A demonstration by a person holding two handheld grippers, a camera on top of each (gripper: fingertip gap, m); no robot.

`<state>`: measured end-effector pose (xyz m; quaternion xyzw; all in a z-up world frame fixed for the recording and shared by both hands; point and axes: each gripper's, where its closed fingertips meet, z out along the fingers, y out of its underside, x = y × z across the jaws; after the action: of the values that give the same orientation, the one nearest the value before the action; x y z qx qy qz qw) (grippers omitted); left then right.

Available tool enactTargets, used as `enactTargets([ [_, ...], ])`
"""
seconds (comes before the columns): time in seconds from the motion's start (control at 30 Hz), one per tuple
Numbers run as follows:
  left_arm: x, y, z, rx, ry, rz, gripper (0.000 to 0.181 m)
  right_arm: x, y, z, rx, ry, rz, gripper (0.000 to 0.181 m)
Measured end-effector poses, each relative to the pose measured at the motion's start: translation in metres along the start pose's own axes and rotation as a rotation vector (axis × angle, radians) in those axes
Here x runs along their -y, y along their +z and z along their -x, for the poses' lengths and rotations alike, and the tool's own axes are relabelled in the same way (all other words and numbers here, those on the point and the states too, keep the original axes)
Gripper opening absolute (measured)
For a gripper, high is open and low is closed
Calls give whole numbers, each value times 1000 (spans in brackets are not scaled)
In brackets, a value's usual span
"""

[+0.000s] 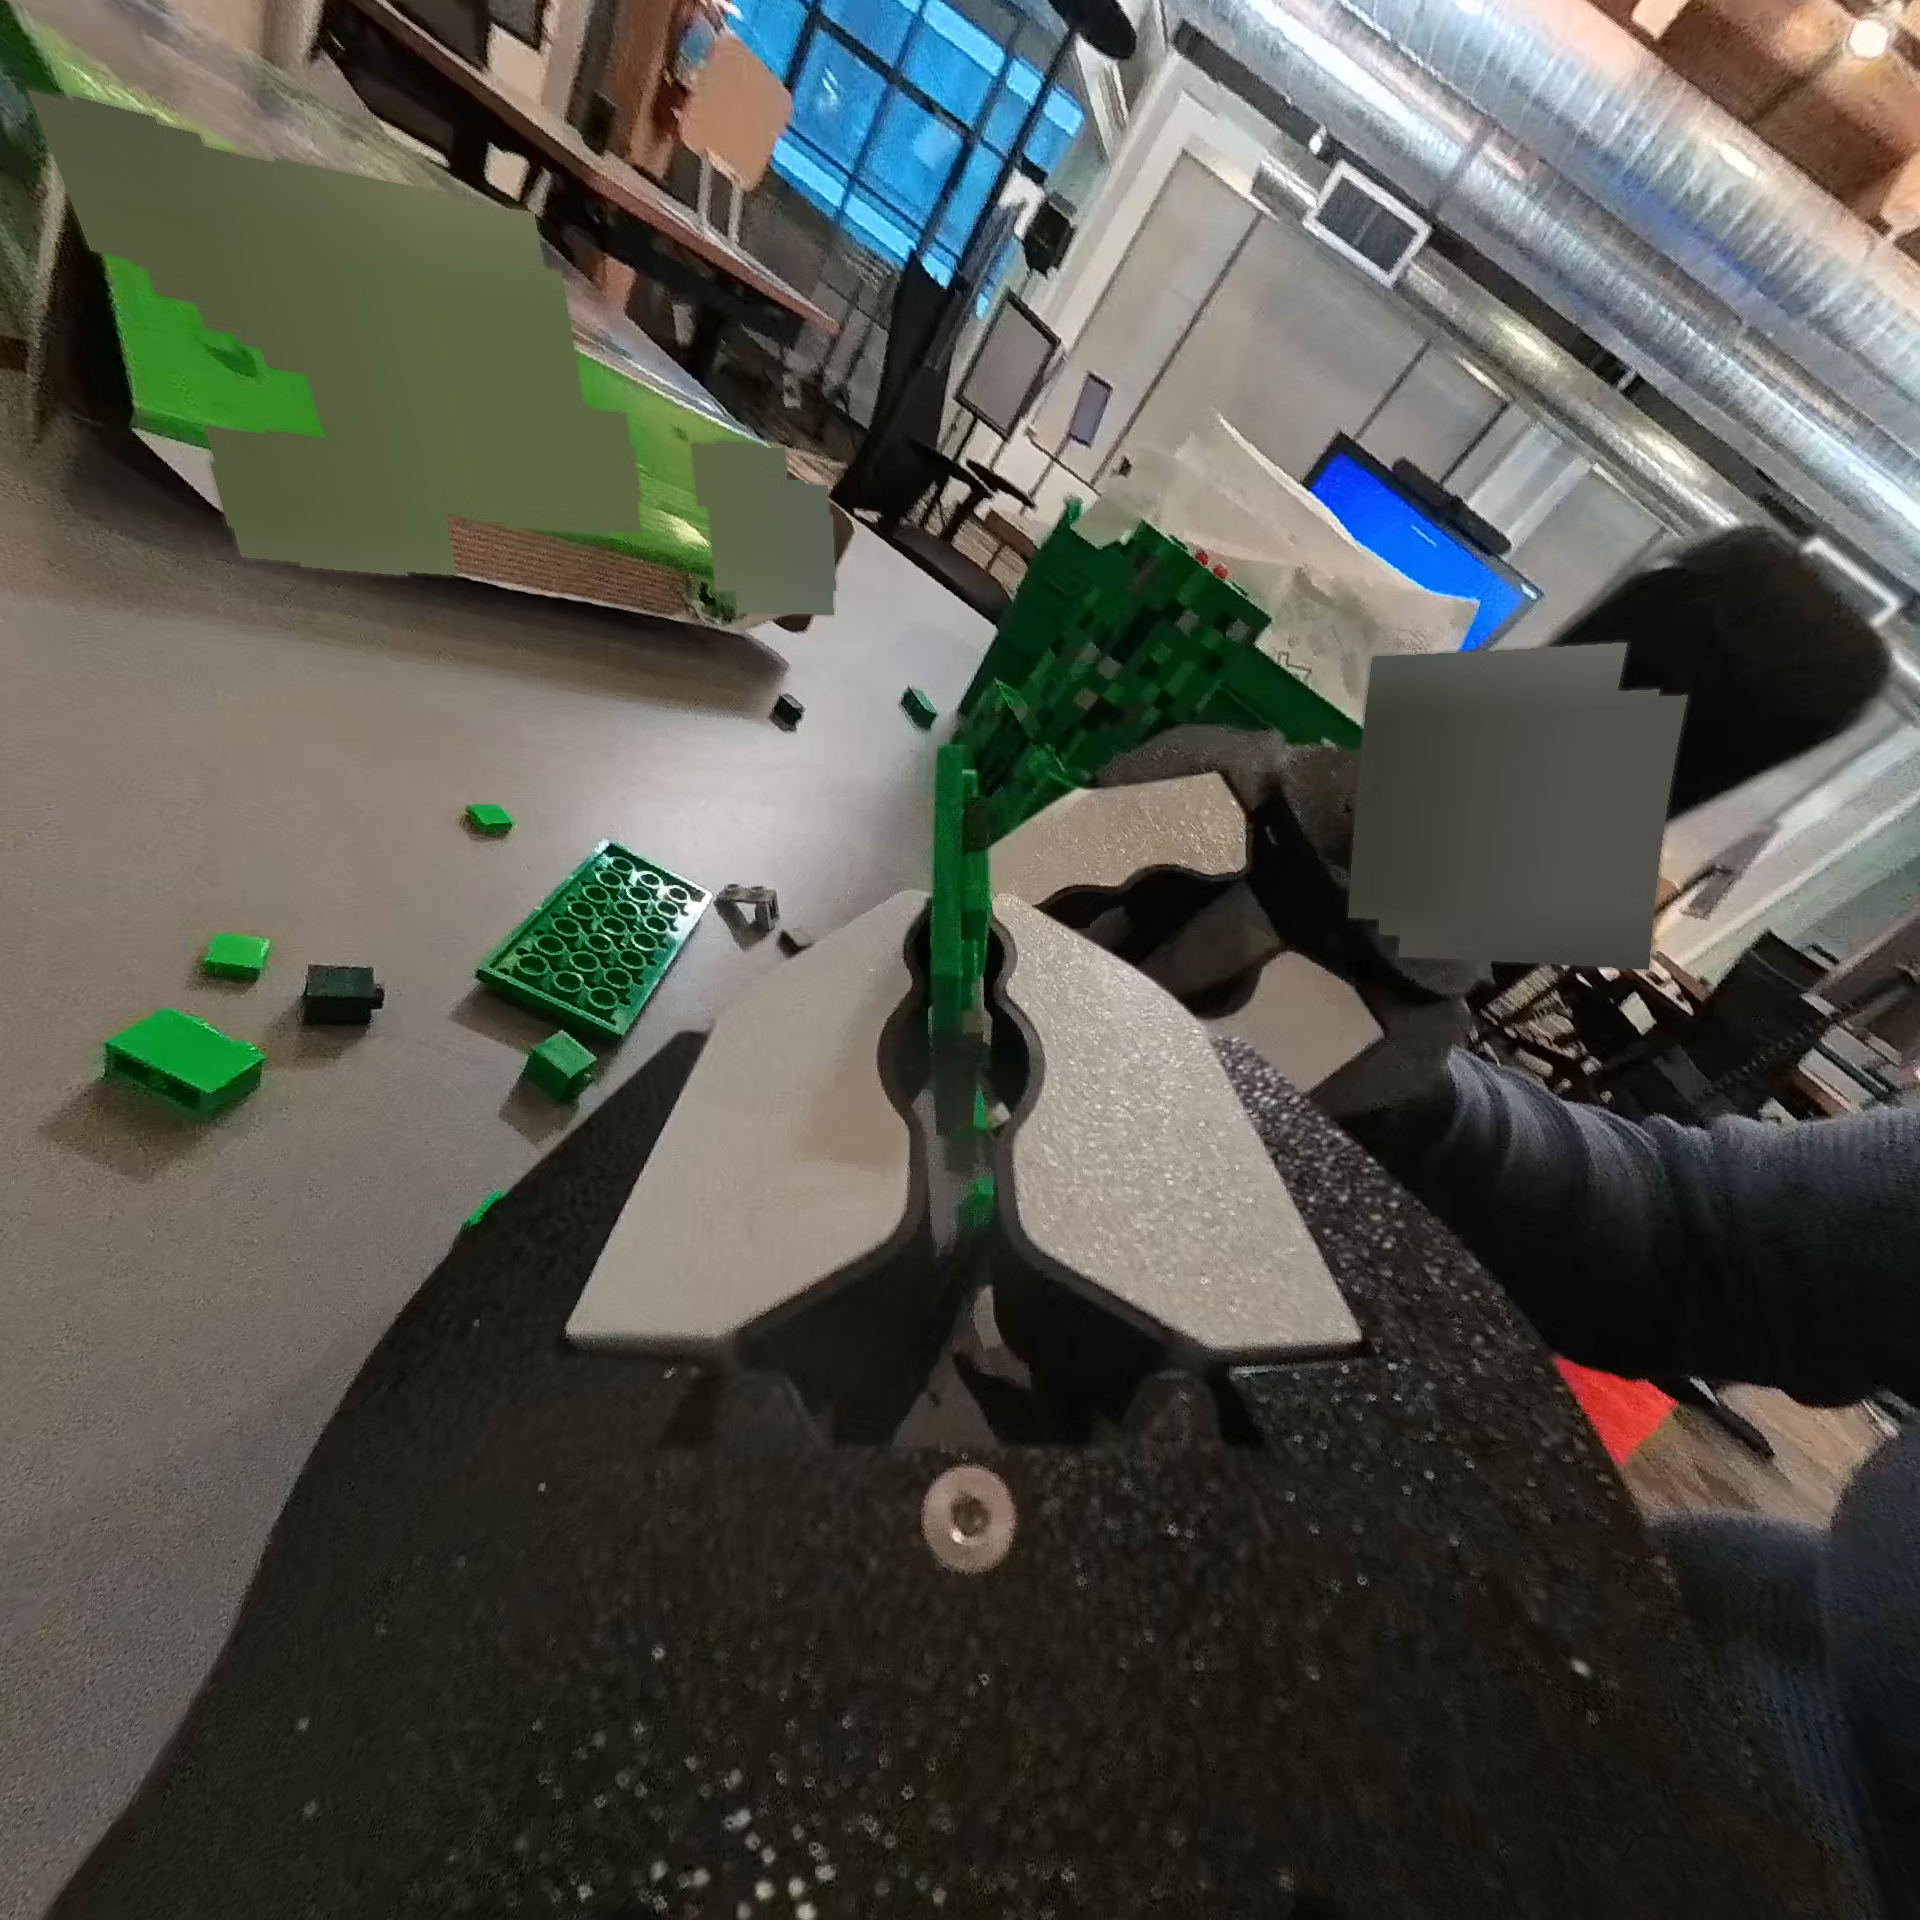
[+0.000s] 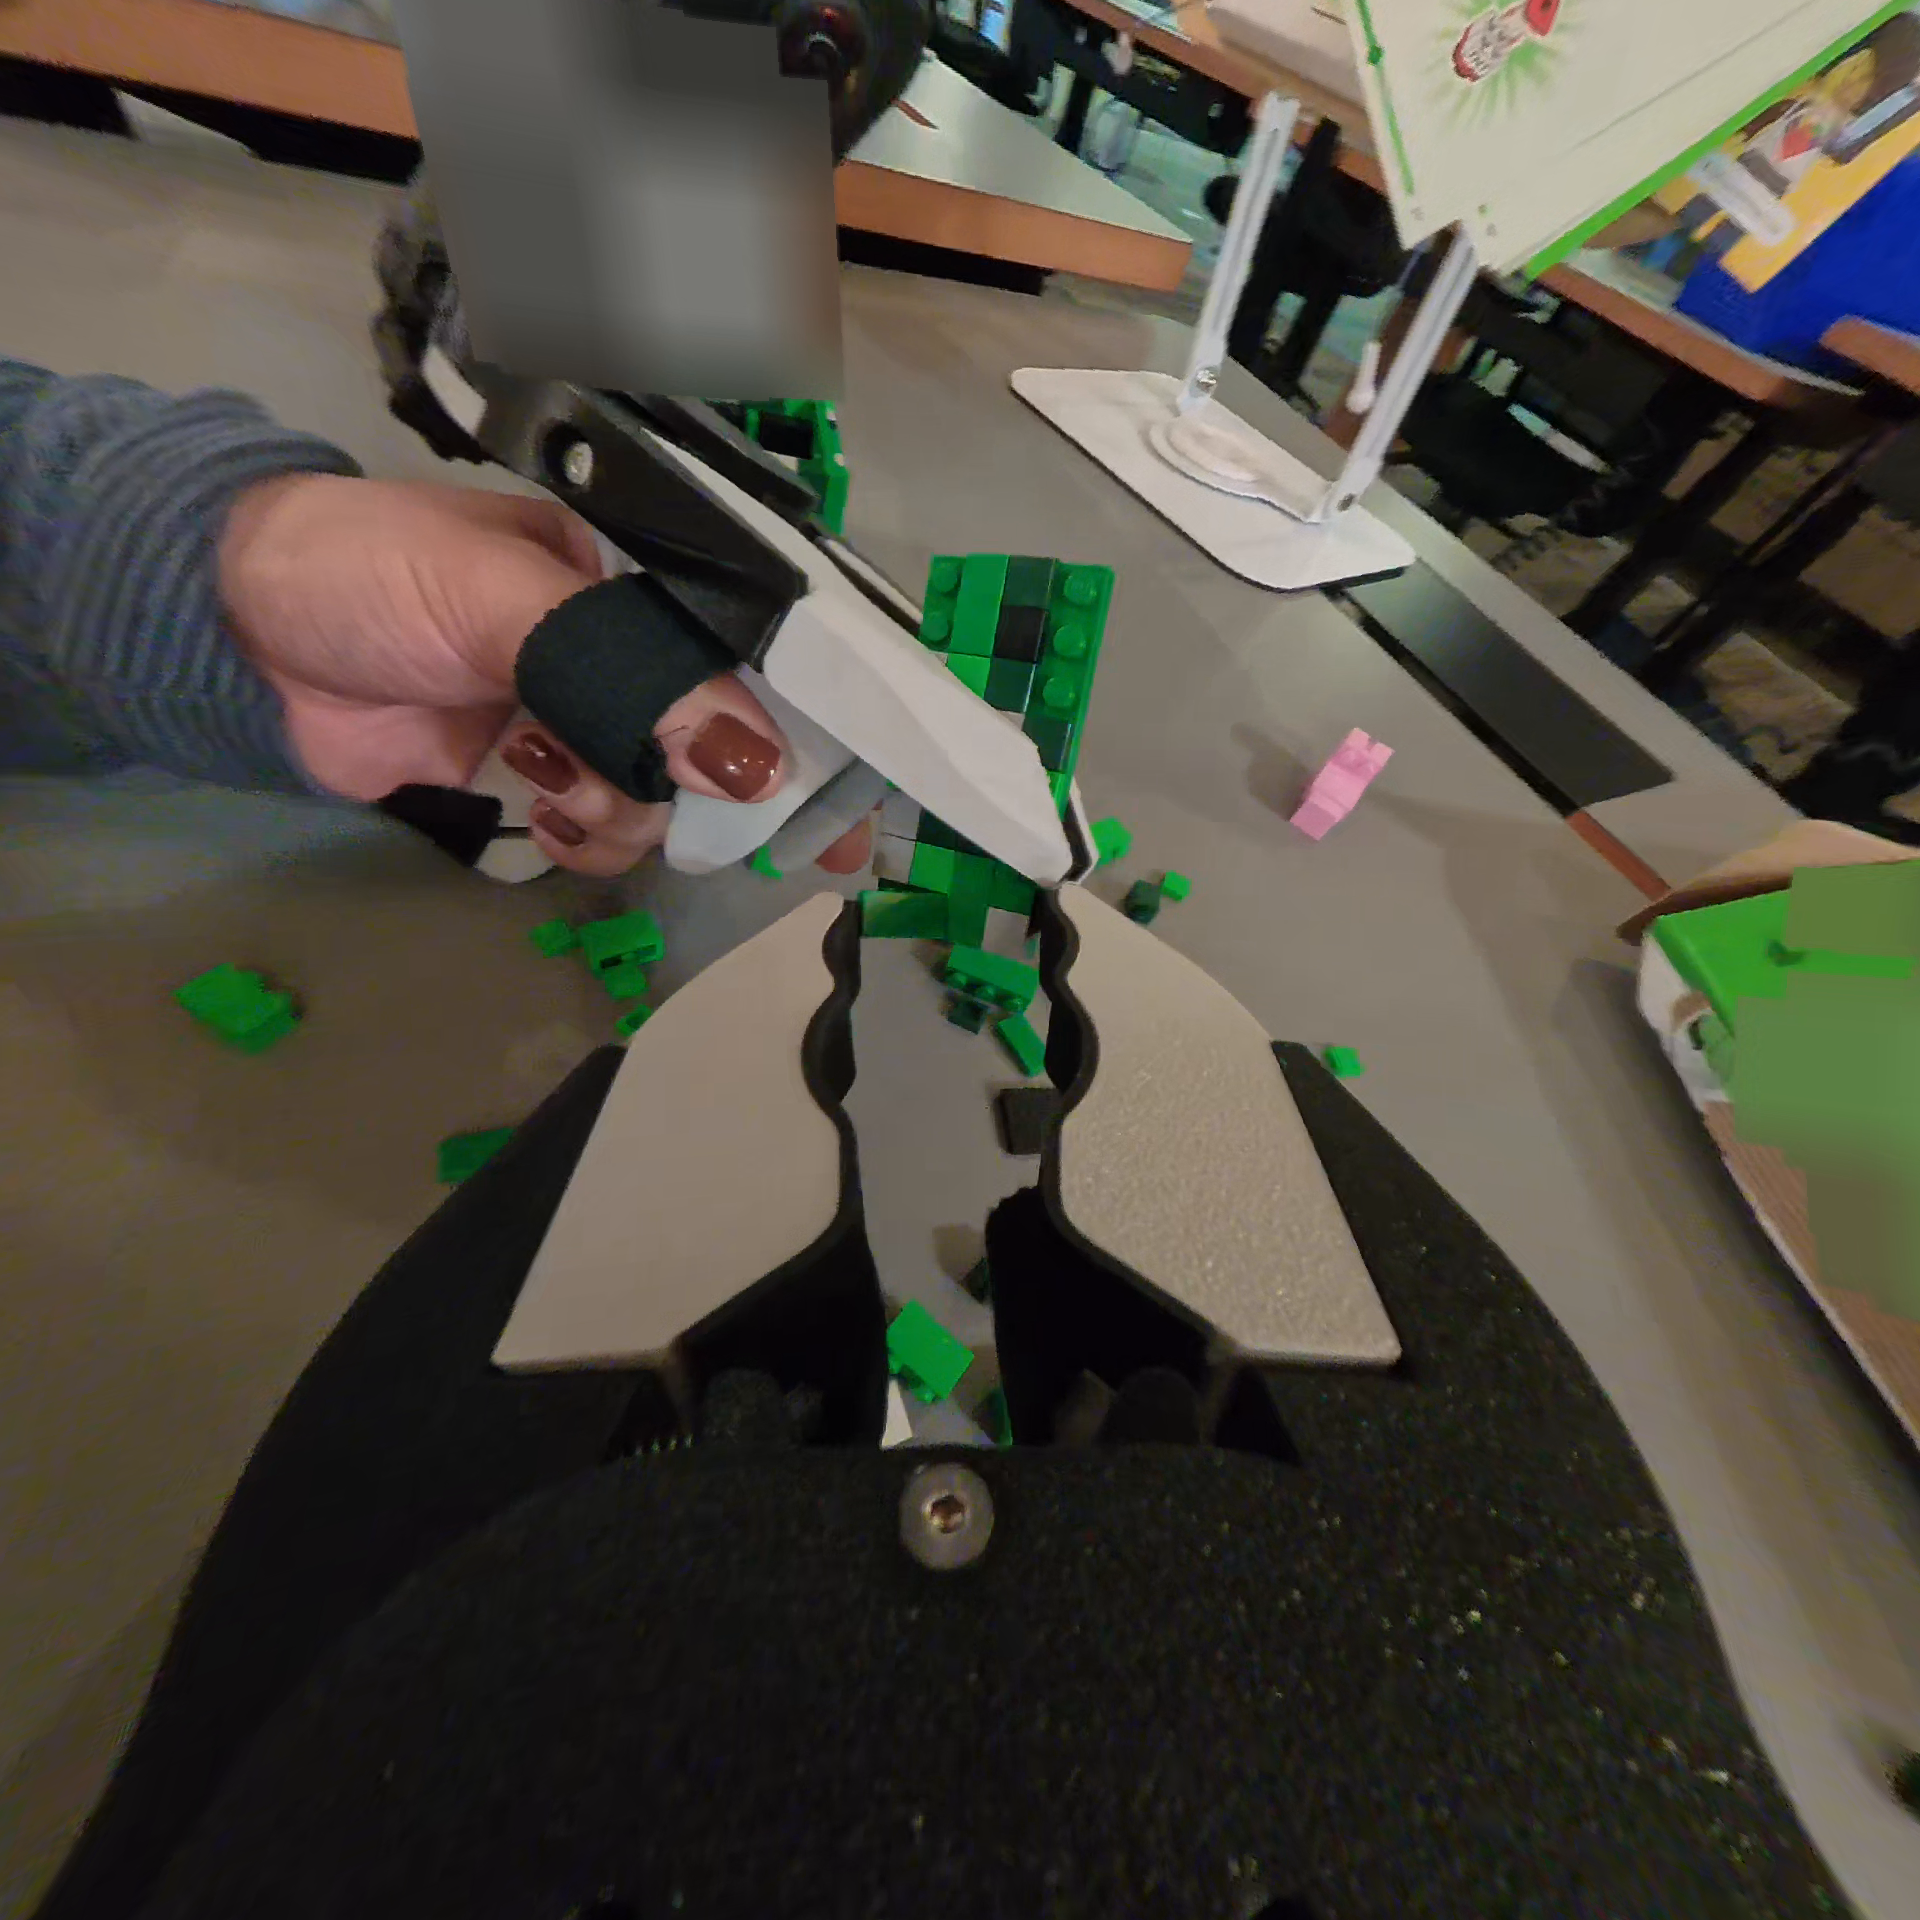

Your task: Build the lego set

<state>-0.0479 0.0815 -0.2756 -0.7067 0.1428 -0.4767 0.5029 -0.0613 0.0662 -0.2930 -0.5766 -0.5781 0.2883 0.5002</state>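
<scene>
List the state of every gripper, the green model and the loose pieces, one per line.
left gripper: shut on the green model, held edge-on between its fingers.
right gripper: open, fingertips at the model's lower end, nothing clamped.
green model: lifted off the table, partly built.
green plate: loose on the table, underside up.
pink piece: loose on the table, apart from the green pieces.

Right gripper [image 2: 951, 914] parted near green lego figure [image 2: 1013, 665], left gripper [image 2: 1065, 868] seemingly clamping it, pink piece [image 2: 1338, 781] aside
</scene>
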Motion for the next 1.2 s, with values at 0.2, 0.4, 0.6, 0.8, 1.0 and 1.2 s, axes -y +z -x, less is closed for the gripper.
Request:
enactTargets([
  [0.2,-9,3,-1,17,45,78,5,-9,-5,3,81,-11,46,31],
  [0.4,-21,5,-10,-55,64,175,6,-14,-14,8,222,134,49,19],
  [0.6,-12,-3,0,-57,-21,124,6,-24,-17,1,258,252,76,14],
  [0.8,-2,-7,9,-1,-56,44,6,-36,-4,-6,-16,-127,230,43],
  [1.0,2,-6,9,9,-80,-2,5,-7,3,-1,-73,-47,71,36],
  [1.2,-1,-2,4,-5,-82,4,5,1,2,-5,-134,-34,29,23],
])
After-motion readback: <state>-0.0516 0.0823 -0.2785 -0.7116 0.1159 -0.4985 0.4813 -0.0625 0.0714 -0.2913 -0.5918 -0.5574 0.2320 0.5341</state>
